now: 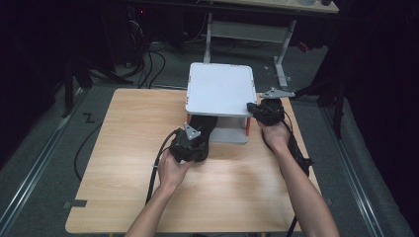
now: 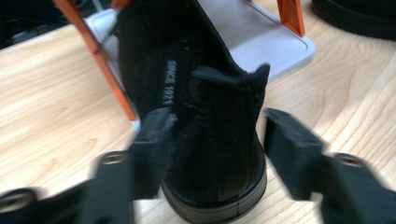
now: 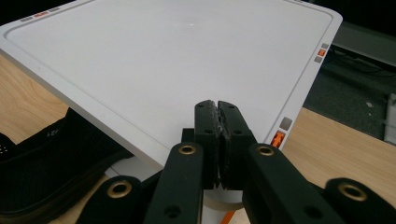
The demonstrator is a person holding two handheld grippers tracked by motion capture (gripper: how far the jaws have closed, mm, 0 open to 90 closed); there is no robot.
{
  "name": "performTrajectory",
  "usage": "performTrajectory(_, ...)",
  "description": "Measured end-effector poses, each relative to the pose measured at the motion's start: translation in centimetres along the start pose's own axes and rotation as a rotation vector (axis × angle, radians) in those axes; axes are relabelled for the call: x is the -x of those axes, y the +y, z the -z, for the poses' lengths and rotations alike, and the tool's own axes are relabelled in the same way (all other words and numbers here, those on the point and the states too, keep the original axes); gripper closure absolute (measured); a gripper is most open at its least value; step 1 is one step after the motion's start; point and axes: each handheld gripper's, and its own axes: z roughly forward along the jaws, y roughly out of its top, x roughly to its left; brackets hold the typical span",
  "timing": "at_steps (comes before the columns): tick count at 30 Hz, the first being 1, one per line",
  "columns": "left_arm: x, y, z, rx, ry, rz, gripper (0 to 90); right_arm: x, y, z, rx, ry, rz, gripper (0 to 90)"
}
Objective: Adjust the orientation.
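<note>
Black shoe (image 2: 205,121) lies toe-first under the rack (image 1: 220,89), heel outward.

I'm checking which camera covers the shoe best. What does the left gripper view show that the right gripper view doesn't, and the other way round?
Left gripper view alone: the black shoe's heel seen from behind, white lettering on its side, the left gripper's jaws apart on either side of it, one pad close against the fabric, and the rack's orange legs.

Right gripper view alone: the rack's white top shelf and the right gripper, jaws shut.

Both: the shoe on the rack's lower level and the wooden table.
</note>
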Motion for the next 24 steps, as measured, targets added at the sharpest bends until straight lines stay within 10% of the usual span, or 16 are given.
performTrajectory(7,1.0,-0.2,-1.9,0.014,0.013,-0.039,76.2,0.0,0.0,0.0,0.000,0.001,0.006,88.1)
performTrajectory(24,0.9,0.7,-6.4,0.137,0.124,0.061,79.4,0.1,0.0,-0.1,0.000,0.005,0.003,89.7)
